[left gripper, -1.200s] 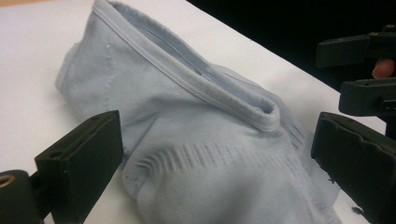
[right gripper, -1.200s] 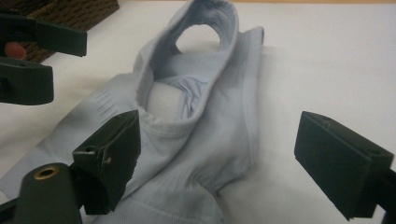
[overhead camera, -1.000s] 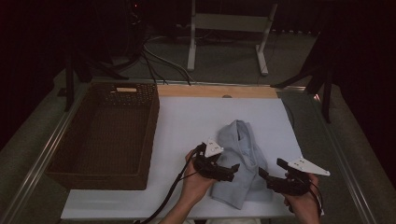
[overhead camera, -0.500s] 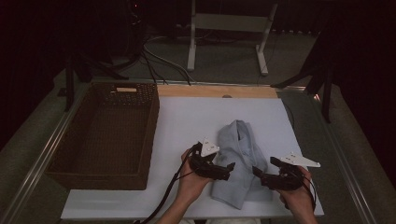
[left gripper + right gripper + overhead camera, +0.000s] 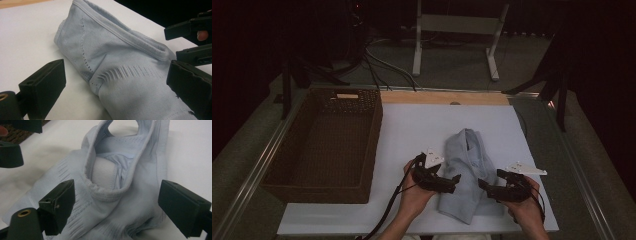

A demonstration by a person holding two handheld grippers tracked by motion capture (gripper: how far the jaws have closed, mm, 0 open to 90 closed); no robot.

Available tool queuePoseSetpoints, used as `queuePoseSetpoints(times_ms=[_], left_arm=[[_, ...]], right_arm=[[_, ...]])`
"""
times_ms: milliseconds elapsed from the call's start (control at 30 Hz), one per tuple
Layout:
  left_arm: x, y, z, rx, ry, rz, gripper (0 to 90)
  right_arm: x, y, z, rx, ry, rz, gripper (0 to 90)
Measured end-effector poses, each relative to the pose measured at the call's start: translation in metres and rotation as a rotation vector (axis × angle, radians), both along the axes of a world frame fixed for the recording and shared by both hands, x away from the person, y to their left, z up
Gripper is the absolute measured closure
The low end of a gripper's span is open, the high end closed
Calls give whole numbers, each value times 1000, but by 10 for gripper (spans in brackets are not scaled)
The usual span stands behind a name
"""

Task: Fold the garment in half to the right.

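A light blue-grey knit garment lies folded on the white board, its ribbed opening toward the far side. My left gripper lies at its near left edge and my right gripper at its near right edge, tips pointing toward each other. In the left gripper view the garment lies between the wide-apart jaws of the left gripper, and no pad presses on it. In the right gripper view the right gripper stands open around the near end of the garment.
A dark wicker basket stands on the left, against the white board. A wooden strip runs along the board's far edge. Metal rails border the table. Cables and a stand's legs lie on the floor beyond.
My right gripper has edged left toward the garment's near end. The left gripper has stayed nearly still at the garment's left edge.
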State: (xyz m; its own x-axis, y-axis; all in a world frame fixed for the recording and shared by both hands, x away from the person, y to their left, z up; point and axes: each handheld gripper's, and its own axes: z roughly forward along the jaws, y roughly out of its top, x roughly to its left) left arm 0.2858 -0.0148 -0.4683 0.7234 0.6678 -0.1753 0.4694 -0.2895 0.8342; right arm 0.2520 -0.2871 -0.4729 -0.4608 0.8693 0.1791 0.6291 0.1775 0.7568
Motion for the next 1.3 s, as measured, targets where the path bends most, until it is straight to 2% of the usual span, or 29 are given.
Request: queuePoseSetpoints(times_ms=[200, 400, 500, 633, 833, 900, 1000, 1133, 1300], left_arm=[[0, 2, 0, 0, 0, 1, 41], [0, 4, -1, 2, 0, 5, 41], [0, 4, -1, 1, 0, 4, 41], [0, 4, -2, 1, -1, 2, 41], [-1, 4, -2, -1, -2, 3, 41], [-1, 4, -2, 0, -2, 2, 41], [0, 4, -3, 0, 4, -1, 41], [0, 5, -3, -1, 5, -3, 41], [0, 4, -3, -2, 6, -6, 41]], right_arm=[[3, 5, -4, -23, 21, 14, 162], [7, 7, -6, -22, 55, 17, 325], [10, 7, -8, -23, 83, 18, 353], [12, 9, -10, -23, 98, 19, 359], [14, 11, -12, 1, 125, 34, 572], [13, 11, -11, -3, 116, 38, 698], [12, 13, -9, -20, 99, 44, 788], [9, 14, -5, -40, 63, 40, 816], [8, 13, 3, -41, 29, 33, 820]])
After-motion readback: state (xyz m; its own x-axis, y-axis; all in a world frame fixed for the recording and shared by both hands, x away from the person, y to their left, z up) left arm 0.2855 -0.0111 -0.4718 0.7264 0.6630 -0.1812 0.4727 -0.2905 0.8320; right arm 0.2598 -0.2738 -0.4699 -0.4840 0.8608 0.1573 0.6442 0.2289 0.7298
